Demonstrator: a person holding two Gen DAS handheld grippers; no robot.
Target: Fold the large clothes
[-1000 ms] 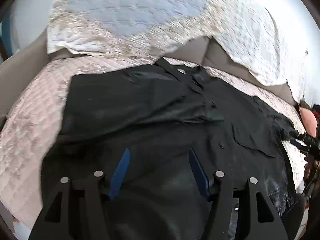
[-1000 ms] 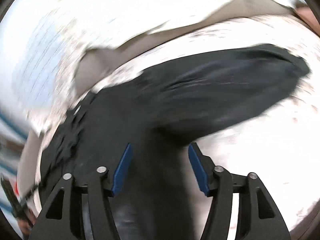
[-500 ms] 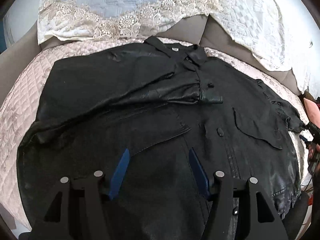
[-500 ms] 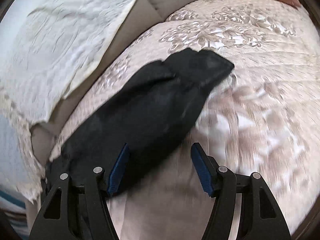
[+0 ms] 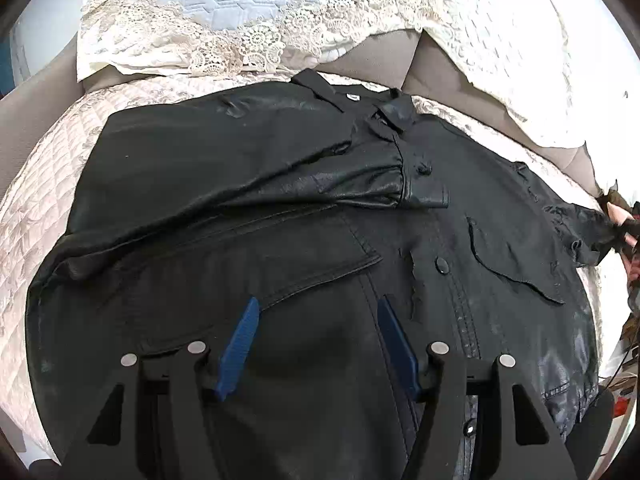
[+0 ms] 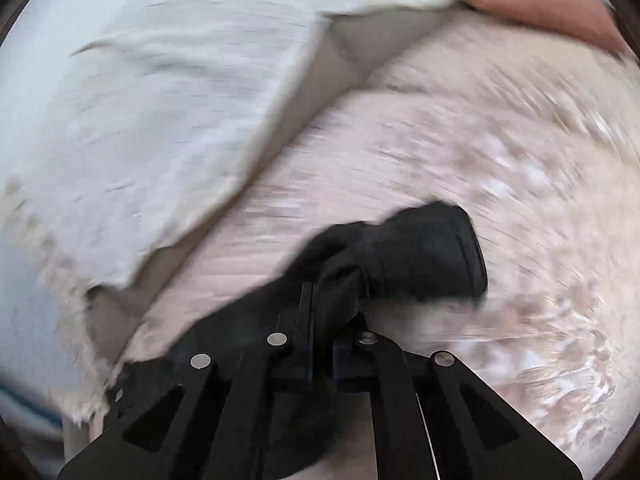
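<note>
A large black leather-look jacket (image 5: 280,208) lies spread on a pale quilted bed cover (image 5: 44,184), collar away from me. Its left sleeve is folded across the chest, cuff (image 5: 426,196) near the button line. My left gripper (image 5: 316,340) hovers over the lower front panel, open, with nothing between its blue pads (image 5: 240,336). In the right wrist view the other black sleeve (image 6: 424,256) is bunched between the fingers of my right gripper (image 6: 316,312), which is shut on it just behind the cuff. That sleeve's end (image 5: 588,228) shows at the far right of the left wrist view.
A lace-edged white and blue quilt (image 5: 248,12) hangs over the grey sofa back (image 5: 376,56) behind the jacket. A second white cover (image 6: 168,92) drapes the backrest in the right view. A pink cushion (image 6: 540,4) sits at the top right. A hand (image 5: 624,220) shows at the right edge.
The right gripper travelled along the sleeve to its cuff end and closed on it. The left gripper's view came lower over the jacket and then stayed still, jaws unchanged.
</note>
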